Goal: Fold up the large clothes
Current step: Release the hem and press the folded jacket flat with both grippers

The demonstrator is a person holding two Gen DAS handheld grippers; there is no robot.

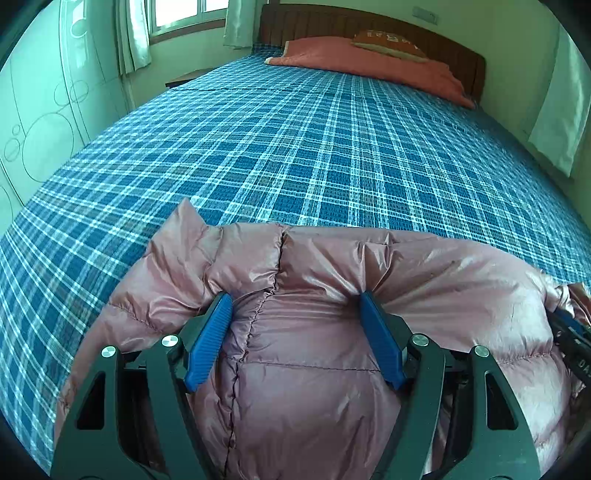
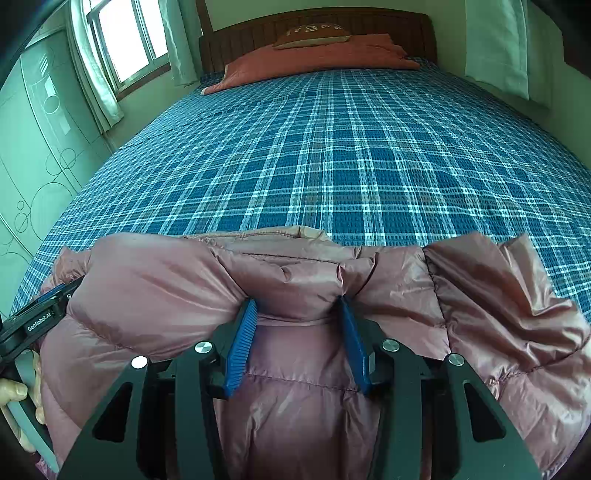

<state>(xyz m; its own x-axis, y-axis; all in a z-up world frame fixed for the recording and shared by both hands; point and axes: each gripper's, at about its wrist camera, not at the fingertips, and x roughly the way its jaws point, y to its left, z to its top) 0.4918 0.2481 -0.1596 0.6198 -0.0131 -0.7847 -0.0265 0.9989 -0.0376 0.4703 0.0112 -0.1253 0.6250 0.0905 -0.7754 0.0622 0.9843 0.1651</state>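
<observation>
Between both grippers' fingers (image 1: pixel 212 332), pink jacket (image 2: pixel 295 369), on bed (image 1: pixel 295 147)

The down jacket (image 2: pixel 295 280) lies bunched across the near end of the bed (image 2: pixel 369 155). Both grippers grip it (left gripper (image 1: pixel 295 306), right gripper (image 2: pixel 297 310)), side by side. A folded quilt (image 2: pixel 314 59) lies at the headboard (image 2: pixel 388 26), a pillow (image 2: pixel 314 35) on top

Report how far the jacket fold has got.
Done: the pink puffer jacket lies bunched at the near edge of the plaid bed. In hand: left gripper and right gripper each pinch its padding. Left: no neat fold shows yet.
</observation>
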